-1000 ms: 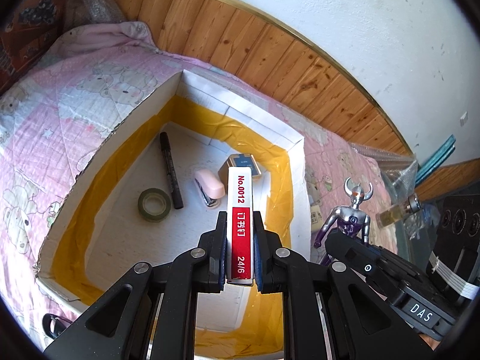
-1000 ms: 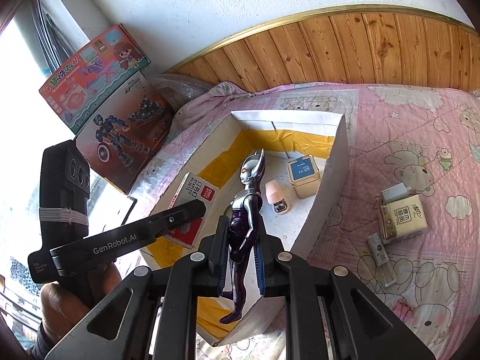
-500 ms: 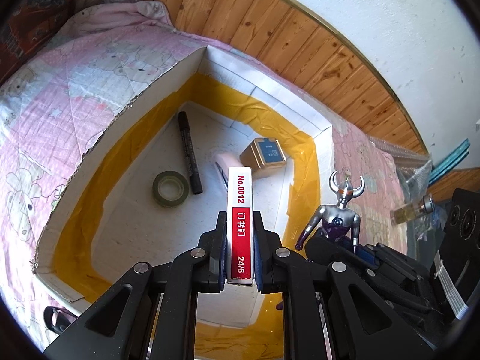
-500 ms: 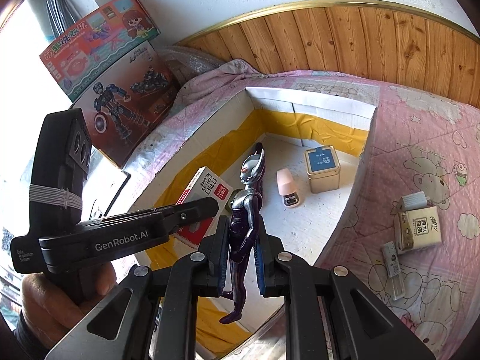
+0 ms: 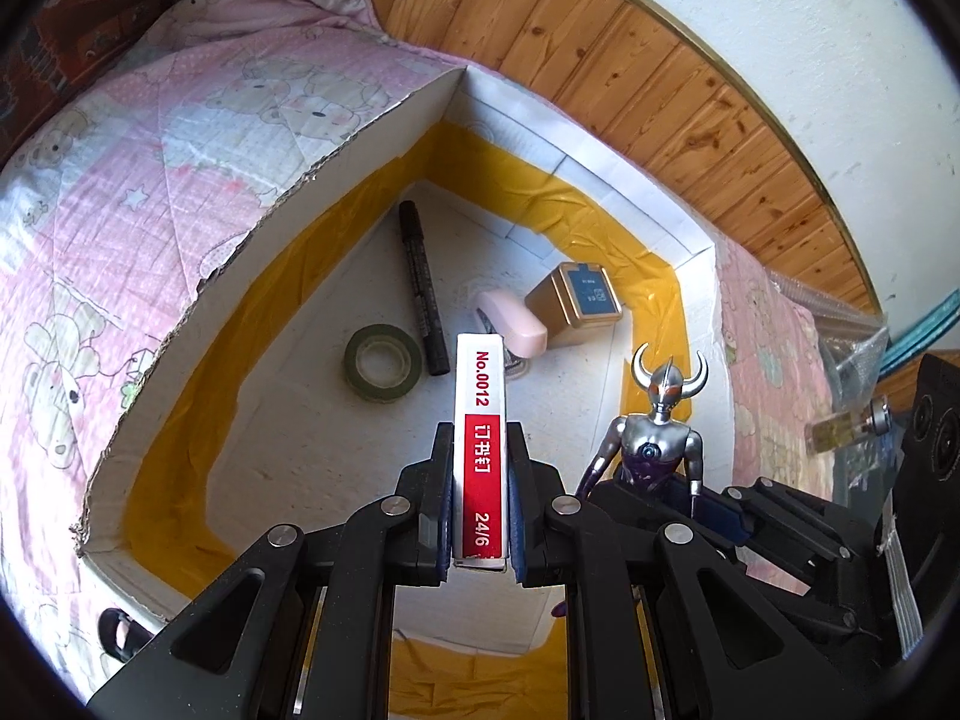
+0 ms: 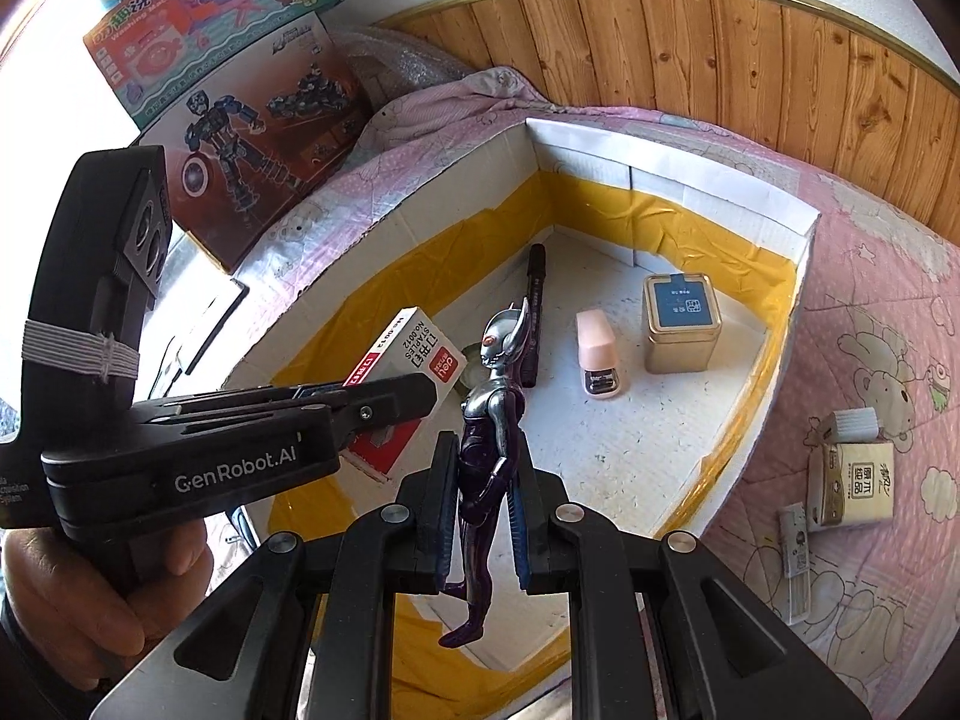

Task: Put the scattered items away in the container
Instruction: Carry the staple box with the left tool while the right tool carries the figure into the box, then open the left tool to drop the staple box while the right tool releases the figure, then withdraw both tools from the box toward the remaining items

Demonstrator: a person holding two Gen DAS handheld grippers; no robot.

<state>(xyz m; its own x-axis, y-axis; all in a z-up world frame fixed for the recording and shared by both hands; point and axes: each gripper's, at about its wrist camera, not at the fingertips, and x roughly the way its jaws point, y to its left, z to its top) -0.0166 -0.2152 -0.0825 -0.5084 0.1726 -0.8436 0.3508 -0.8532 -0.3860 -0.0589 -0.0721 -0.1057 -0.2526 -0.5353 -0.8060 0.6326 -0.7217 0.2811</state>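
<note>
Left gripper (image 5: 480, 504) is clamping the staple box (image 5: 480, 450) and right gripper (image 6: 483, 498) the figure (image 6: 489, 420), both hanging above the open box (image 5: 606, 162), long axes pointing down into it.

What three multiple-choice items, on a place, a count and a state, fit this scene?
1. Where does the black marker lie?
A. inside the box
B. on the pink blanket
C. in a gripper

2. How many items rest on the box floor?
A. two
B. four
C. six

3. What does the right gripper hold?
A. nothing
B. the stapler
C. the silver figure

Answers: 1 A, it lies by the tape roll; 2 B, marker, tape roll, pink stapler, gold tin; 3 C, its fingers clamp the figure's body.
</note>
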